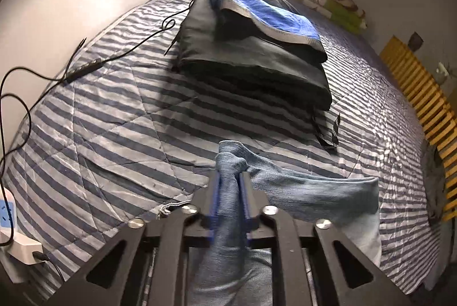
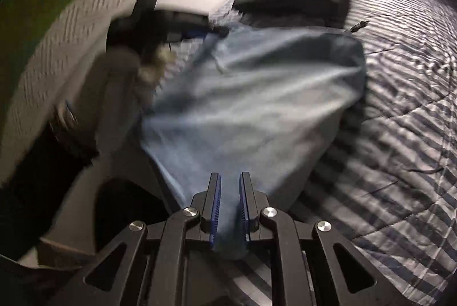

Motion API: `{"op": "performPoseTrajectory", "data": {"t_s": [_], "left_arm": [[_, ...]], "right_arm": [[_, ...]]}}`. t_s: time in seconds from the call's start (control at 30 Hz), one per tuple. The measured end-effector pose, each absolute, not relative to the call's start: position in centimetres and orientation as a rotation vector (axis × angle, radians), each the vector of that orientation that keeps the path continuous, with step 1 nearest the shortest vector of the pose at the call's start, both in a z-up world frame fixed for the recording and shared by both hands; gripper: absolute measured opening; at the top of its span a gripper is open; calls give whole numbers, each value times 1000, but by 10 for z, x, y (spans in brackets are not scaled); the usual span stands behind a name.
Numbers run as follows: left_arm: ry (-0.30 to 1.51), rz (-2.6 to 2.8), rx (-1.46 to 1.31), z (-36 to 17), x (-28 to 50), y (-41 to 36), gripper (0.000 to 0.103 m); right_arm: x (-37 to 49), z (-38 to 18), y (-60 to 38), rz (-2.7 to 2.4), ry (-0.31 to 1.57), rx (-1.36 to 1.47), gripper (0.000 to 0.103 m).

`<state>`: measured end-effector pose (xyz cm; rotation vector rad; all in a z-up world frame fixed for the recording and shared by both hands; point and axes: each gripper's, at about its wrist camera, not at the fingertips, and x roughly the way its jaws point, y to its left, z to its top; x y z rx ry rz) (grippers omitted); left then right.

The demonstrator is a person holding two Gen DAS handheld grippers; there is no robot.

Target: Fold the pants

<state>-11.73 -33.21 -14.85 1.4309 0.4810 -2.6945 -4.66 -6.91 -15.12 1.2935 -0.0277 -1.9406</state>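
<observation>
Light blue denim pants (image 2: 251, 106) hang stretched between the two grippers above the near part of the grey-and-white striped quilt (image 1: 114, 134); the left gripper (image 1: 230, 177) has its jaws clamped on a bunched fold, the right gripper (image 2: 230, 180) on a flat edge. A stack of dark folded garments (image 1: 251, 63) occupies the far edge. Judged best practice: keep both pinches level and cloth taut, lowering it clear of the stack.

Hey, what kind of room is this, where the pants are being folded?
Probably a bedroom: the work surface looks like a bed under a striped quilt, a stack of folded clothes lies on it, and a charger cable trails along the wall side.
</observation>
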Motion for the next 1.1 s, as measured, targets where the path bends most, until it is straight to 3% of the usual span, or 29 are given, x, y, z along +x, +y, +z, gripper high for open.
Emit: {"op": "performPoseTrajectory", "data": {"t_s": [0.17, 0.3, 0.43, 0.53, 0.67, 0.83, 0.97, 1.1], "left_arm": [[415, -2722, 1341, -134, -99, -336, 7], [397, -2613, 1393, -162, -107, -343, 9], [265, -2619, 1383, -150, -105, -336, 21], [222, -2690, 1290, -120, -78, -333, 20], [183, -2799, 1320, -103, -34, -308, 20], [76, -2790, 1431, -128, 7, -286, 21], [136, -2673, 1555, -172, 17, -301, 21], [229, -2689, 1482, -160, 34, -316, 20]], "right_arm": [[-36, -157, -74, -1910, 21, 1300, 12], [-43, -178, -78, -1904, 56, 1350, 12], [-44, -172, -76, -1892, 93, 1339, 12], [-44, -148, -63, -2002, 148, 1235, 15], [-80, -129, -36, -2150, 14, 1167, 17], [-152, -137, -48, -2177, -57, 1235, 17], [-194, -173, -82, -2180, 20, 1382, 17], [-181, -154, -77, -2192, 74, 1337, 23]]}}
